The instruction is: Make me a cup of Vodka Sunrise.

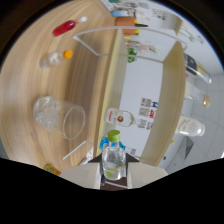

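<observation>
My gripper point(113, 174) is shut on a small clear bottle point(113, 157) with a green cap, both pale fingers point(82, 176) pressing its sides. The view is rolled, so the wooden table point(30, 80) runs up beside the fingers. On it, beyond the left finger, stands a clear glass point(57, 116) holding ice. Just past the held bottle's cap is a clear bottle with a red and white label point(122, 119). Farther along the table are a small clear bottle with a yellow cap point(56, 58) and a red bottle point(65, 27).
A clear pitcher point(97, 40) stands far along the table near its edge. An orange bottle point(125, 22) and other items stand beyond it. A wooden board point(172, 100) and a white tiled floor lie off the table's edge, with a clear container point(192, 127) there.
</observation>
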`<state>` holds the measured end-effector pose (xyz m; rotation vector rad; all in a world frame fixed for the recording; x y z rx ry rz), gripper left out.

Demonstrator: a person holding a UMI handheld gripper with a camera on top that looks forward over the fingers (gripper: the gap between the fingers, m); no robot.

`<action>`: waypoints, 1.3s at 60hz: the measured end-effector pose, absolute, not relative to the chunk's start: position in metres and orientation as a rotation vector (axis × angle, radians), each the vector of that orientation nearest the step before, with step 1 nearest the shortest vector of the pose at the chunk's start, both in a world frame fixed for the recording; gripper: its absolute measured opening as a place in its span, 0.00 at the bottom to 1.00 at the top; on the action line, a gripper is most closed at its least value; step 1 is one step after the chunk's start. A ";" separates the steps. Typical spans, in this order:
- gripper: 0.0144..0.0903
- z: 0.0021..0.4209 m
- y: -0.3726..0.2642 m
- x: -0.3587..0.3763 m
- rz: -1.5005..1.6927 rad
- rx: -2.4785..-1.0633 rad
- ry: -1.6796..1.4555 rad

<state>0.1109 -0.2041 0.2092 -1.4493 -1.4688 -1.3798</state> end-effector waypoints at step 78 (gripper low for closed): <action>0.29 0.020 -0.209 0.150 0.027 -2.140 -0.026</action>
